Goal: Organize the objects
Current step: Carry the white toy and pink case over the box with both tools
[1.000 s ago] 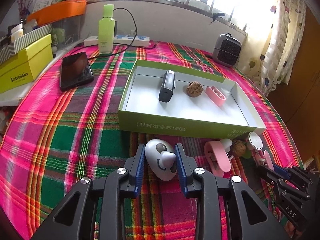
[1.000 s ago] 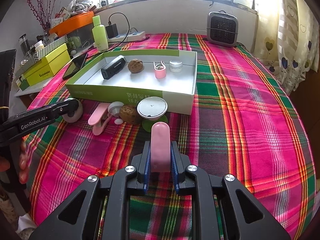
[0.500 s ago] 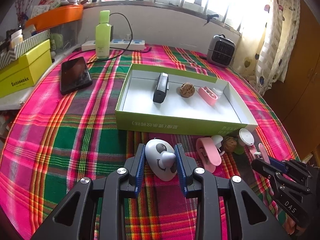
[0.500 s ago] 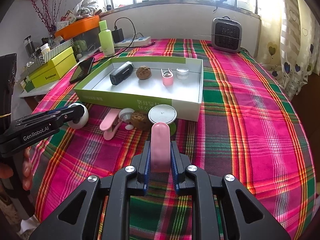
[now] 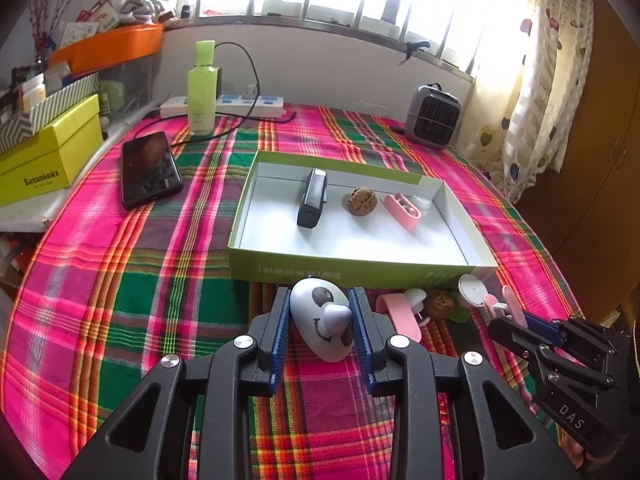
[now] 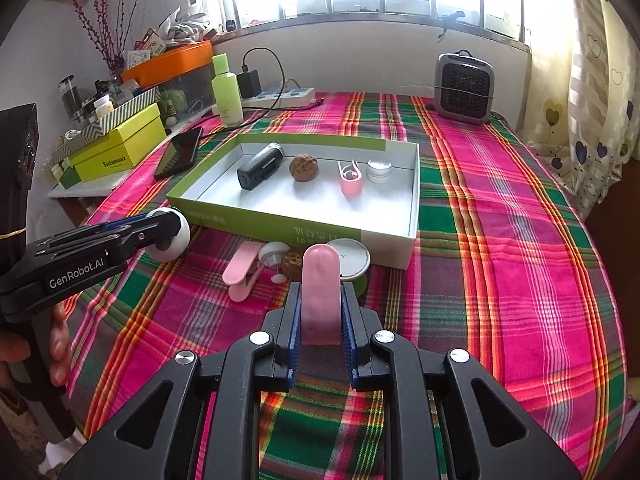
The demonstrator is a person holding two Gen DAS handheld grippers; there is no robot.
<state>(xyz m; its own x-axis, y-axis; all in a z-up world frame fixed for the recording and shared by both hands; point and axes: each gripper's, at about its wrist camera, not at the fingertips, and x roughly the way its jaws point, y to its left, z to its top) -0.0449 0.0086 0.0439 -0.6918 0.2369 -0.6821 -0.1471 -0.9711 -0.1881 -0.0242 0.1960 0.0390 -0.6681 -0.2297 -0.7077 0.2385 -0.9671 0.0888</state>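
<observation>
Here, left gripper point(image 5: 320, 316) clamps the smooth egg-shaped toy point(image 5: 323, 320), right gripper point(image 6: 320, 312) pinches the pink clip point(image 6: 321, 292); either could slip out over the box point(image 6: 384, 236).

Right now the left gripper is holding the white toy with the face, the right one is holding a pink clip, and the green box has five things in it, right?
Not quite: the green box holds four things, not five, as the right wrist view shows. The left gripper does hold the white toy, and the right gripper the pink clip.
</observation>
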